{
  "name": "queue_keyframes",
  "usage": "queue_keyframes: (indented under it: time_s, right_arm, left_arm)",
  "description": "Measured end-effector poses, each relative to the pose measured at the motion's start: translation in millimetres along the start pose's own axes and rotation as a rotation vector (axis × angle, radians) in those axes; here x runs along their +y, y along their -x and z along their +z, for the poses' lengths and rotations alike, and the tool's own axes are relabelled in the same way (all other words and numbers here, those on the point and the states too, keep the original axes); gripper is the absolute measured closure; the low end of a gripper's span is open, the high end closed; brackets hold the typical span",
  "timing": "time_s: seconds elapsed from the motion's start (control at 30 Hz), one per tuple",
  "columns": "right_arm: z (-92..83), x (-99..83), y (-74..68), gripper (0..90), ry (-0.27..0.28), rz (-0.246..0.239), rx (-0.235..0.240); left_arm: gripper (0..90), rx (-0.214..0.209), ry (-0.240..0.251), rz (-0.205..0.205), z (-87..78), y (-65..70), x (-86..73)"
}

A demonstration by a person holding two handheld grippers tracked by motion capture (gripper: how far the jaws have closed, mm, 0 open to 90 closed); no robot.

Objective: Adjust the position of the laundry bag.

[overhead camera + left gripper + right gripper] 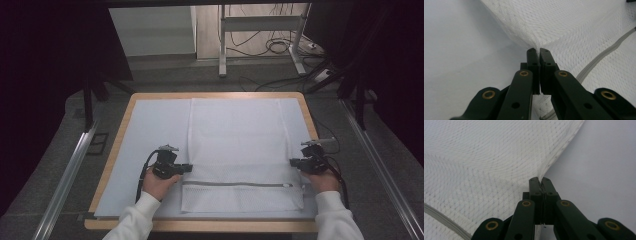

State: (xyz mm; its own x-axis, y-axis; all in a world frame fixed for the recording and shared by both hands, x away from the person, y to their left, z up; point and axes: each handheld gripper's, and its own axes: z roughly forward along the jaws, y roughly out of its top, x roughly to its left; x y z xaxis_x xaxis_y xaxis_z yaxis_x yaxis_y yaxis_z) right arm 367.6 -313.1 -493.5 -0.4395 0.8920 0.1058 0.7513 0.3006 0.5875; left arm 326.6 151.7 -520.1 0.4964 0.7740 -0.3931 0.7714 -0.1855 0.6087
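My left gripper (188,167) and right gripper (294,162) each clamp a side edge of the mesh bag (240,145); its zipper (235,184) lies just behind my fingers (533,58). I probably should lift evenly, keeping the mesh taut.

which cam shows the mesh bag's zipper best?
High view: the zipper runs full length across the mesh bag, slider at its right end. Left gripper view catches a diagonal stretch beside the shut left gripper. Right gripper view shows a short piece at its lower left.
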Motion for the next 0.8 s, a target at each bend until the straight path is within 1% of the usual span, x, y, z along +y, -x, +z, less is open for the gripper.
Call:
queue_keyframes:
  time_s: [0.17, 0.27, 0.33, 0.43, 0.5, 0.67, 0.8]
  right_arm:
    - [0.7, 1.0, -3.5, 87.5, 0.003, -0.005, 0.006]
    - [2.0, 1.7, -7.0, 87.5, 0.003, -0.013, 0.008]
    - [3.3, 1.8, -9.4, 87.5, 0.002, -0.017, 0.016]
    - [3.8, 2.0, -10.7, 87.5, 0.003, -0.017, 0.025]
    - [4.1, 2.2, -11.5, 87.5, 0.005, -0.016, 0.027]
    - [7.8, 4.1, -18.0, 87.5, 0.004, -0.033, 0.024]
    - [10.3, 5.6, -22.5, 87.5, 0.008, -0.037, 0.035]
  left_arm:
    - [89.0, 0.007, 0.005, -0.005, -4.1, -2.5, -3.5]
    - [89.0, 0.018, 0.008, -0.001, -6.3, -3.8, -4.0]
    - [89.0, 0.019, 0.006, 0.002, -8.2, -5.6, -4.9]
    - [89.0, 0.017, 0.006, -0.007, -10.8, -9.8, -6.3]
    - [89.0, 0.017, 0.009, -0.011, -11.2, -10.2, -6.5]
    - [89.0, 0.024, 0.011, -0.013, -15.0, -14.4, -6.6]
    - [88.9, 0.029, 0.016, -0.025, -18.4, -19.5, -8.7]
